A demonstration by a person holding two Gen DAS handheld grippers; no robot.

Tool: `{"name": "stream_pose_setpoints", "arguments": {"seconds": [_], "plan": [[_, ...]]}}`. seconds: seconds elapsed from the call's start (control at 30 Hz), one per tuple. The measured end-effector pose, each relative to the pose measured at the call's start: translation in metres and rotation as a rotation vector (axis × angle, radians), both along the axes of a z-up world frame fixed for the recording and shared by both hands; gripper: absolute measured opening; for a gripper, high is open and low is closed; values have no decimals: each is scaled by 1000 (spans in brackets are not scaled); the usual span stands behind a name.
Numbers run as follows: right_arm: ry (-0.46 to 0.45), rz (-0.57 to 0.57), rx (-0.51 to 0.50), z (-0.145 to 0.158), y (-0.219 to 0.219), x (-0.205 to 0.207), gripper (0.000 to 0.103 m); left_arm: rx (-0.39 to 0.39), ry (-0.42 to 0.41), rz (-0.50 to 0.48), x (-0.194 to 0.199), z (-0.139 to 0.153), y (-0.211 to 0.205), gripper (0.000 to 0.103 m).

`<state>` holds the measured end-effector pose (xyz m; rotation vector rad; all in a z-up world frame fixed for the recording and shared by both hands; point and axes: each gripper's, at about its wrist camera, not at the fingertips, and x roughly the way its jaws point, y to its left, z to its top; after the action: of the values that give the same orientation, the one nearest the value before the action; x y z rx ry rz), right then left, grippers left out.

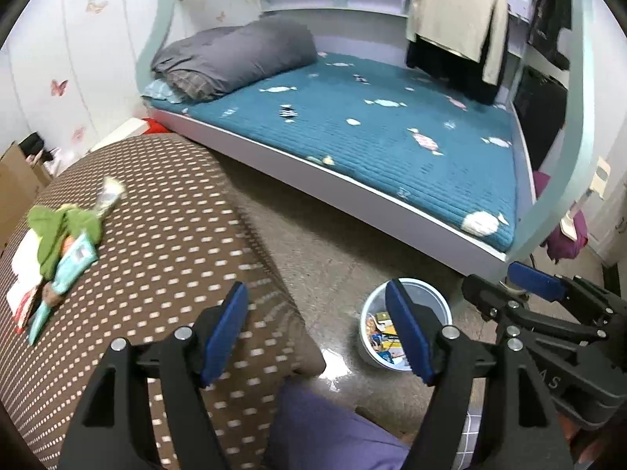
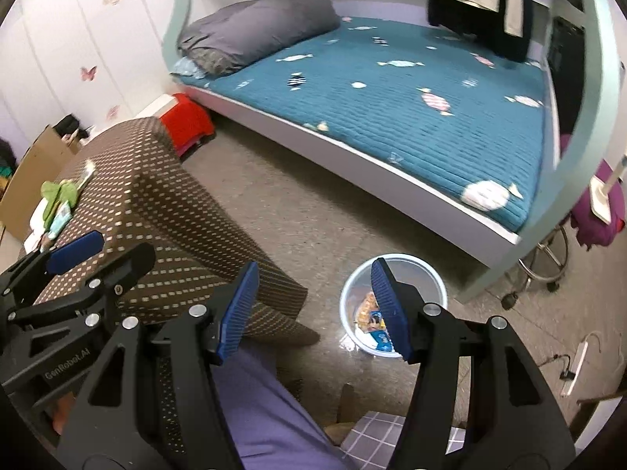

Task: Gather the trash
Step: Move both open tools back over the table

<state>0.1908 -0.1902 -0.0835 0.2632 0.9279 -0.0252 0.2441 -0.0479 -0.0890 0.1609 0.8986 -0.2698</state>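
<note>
Progress: round pale-blue plastic bin (image 1: 405, 327) on floor already held wrappers | Remaining: green, teal and white litter (image 1: 58, 250) lay on brown dotted tabletop (image 1: 164, 235) | Left gripper (image 1: 317, 337) and right gripper (image 2: 313, 309): jaws wide, empty.

Both fisheye views look steeply down and forward from above the person's lap, side by side. The left wrist view sits nearer the brown cloth-covered table with pale dashes (image 1: 164, 235), which fills its lower left. The right wrist view sits further right, with that table (image 2: 156, 203) smaller. Both share the round pale-blue plastic wastebasket (image 1: 439, 305) (image 2: 431, 274) on the floor and the teal quilted bed (image 1: 372, 129) (image 2: 392, 109) beyond.
</note>
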Motion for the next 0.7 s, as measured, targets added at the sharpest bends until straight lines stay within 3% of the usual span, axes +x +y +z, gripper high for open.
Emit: {"name": "stream_pose_setpoints", "arguments": {"seconds": [0.7], "plan": [[-29, 274, -9, 28, 142, 33, 65, -40, -40, 317, -10, 18, 154, 74]]}}
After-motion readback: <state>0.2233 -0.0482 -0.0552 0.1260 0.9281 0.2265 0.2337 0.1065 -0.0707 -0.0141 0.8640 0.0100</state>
